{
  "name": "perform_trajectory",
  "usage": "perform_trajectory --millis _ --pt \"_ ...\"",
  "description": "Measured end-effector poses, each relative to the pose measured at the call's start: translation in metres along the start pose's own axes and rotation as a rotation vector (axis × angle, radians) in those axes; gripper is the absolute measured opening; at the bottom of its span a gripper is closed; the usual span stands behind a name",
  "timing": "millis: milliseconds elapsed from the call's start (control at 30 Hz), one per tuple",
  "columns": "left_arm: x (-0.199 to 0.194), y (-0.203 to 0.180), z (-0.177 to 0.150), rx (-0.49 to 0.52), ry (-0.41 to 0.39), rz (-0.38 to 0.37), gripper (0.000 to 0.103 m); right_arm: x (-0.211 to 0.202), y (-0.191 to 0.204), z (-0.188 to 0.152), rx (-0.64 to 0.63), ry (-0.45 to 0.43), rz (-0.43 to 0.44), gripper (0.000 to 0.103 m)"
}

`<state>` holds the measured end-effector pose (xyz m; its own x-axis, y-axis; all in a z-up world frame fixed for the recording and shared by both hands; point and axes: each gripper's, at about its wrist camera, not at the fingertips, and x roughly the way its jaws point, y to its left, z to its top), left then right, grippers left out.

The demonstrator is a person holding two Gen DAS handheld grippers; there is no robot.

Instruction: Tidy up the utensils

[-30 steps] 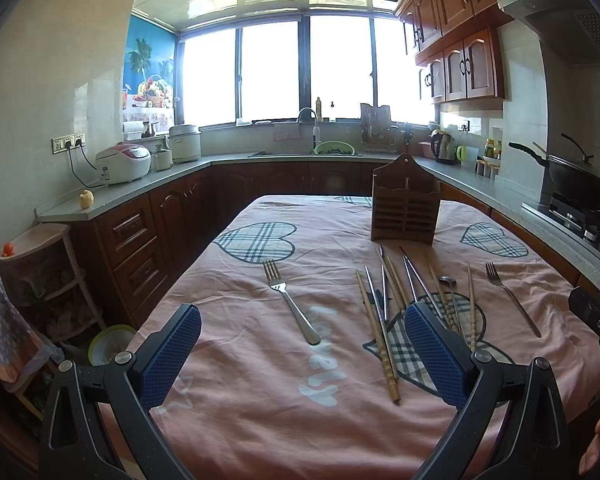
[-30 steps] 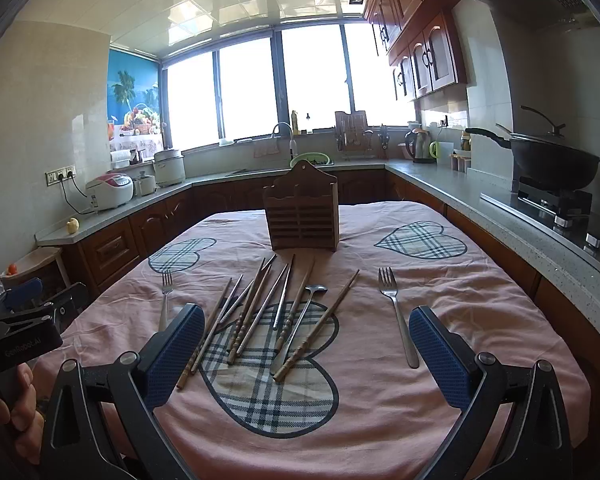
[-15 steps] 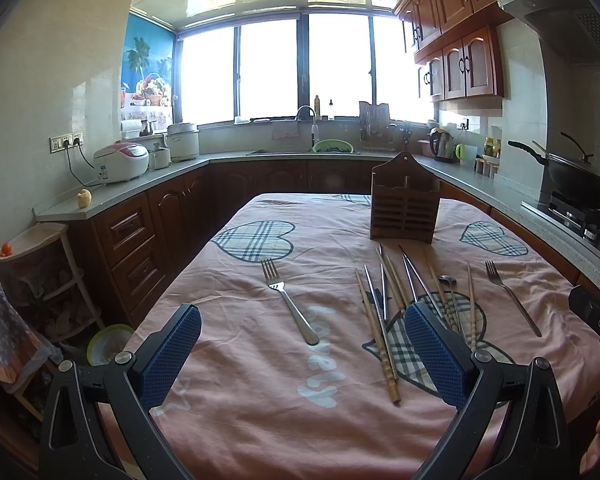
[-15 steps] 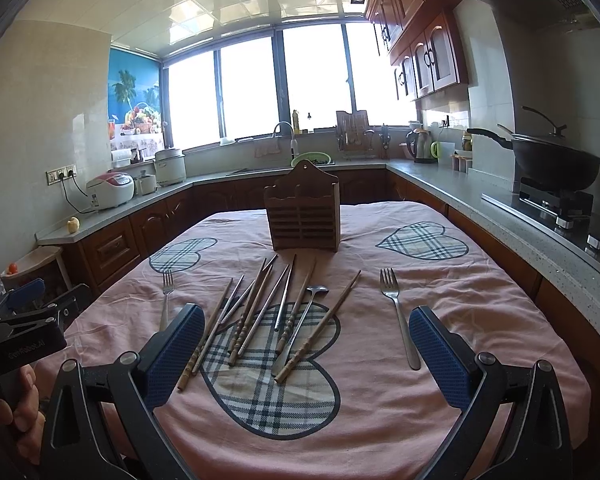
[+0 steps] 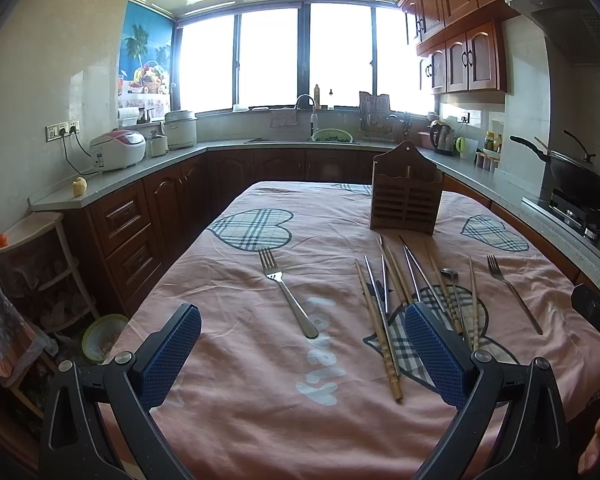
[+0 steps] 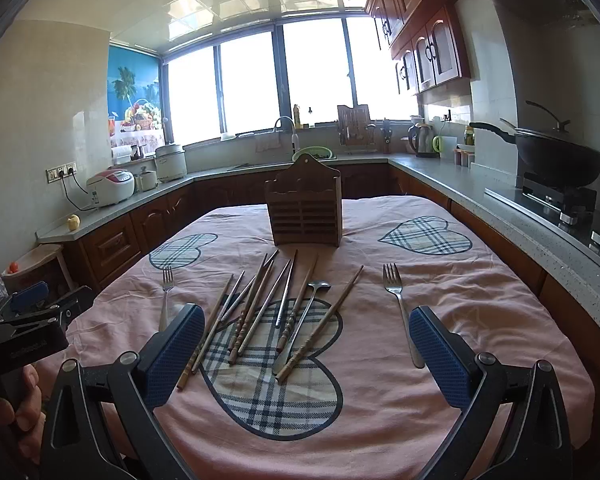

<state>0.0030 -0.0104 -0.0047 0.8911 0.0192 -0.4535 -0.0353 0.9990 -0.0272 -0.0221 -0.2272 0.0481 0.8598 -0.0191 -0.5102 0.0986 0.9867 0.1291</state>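
Note:
A brown wooden utensil holder [image 5: 405, 196] [image 6: 305, 208] stands upright on the pink cloth. In front of it lies a loose pile of wooden and metal chopsticks [image 5: 392, 296] [image 6: 260, 304] with a metal spoon [image 6: 300, 326] among them. One fork [image 5: 286, 292] [image 6: 166, 296] lies left of the pile, another fork [image 5: 514, 294] [image 6: 400, 308] lies right of it. My left gripper [image 5: 302, 354] is open and empty, above the near table edge. My right gripper [image 6: 306, 354] is open and empty, near the pile's near end.
The table [image 5: 236, 400] carries a pink cloth with plaid hearts. Counters run along the left, back and right. A black wok [image 6: 556, 156] sits on the stove at the right. A rice cooker [image 5: 118, 154] stands on the left counter. A shelf [image 5: 32, 264] stands at the left.
Both views have shifted only slightly; both grippers stay open and the utensils have not moved.

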Motion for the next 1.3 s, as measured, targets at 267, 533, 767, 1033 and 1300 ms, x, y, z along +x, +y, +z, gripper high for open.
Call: perform_trajectory --millis 267,533,767,1033,1300 --pt "0.032 0.007 0.022 -0.008 0.086 -0.038 0.102 0.012 -0.005 0.008 -0.011 0.007 0.010 0.103" --pt "0.078 0.003 0.055 0.032 0.175 -0.060 0.101 0.051 -0.019 0.020 0.035 0.098 0.043 0.102" --pt "0.120 0.003 0.075 0.037 0.264 -0.055 0.095 0.088 -0.028 0.034 0.053 0.148 0.050 0.101" --pt "0.166 -0.001 0.098 0.039 0.332 -0.066 0.089 0.141 -0.029 0.050 0.071 0.231 0.083 0.084" --pt "0.207 -0.016 0.107 0.085 0.390 -0.082 0.079 0.192 -0.025 0.057 0.081 0.318 0.114 0.071"
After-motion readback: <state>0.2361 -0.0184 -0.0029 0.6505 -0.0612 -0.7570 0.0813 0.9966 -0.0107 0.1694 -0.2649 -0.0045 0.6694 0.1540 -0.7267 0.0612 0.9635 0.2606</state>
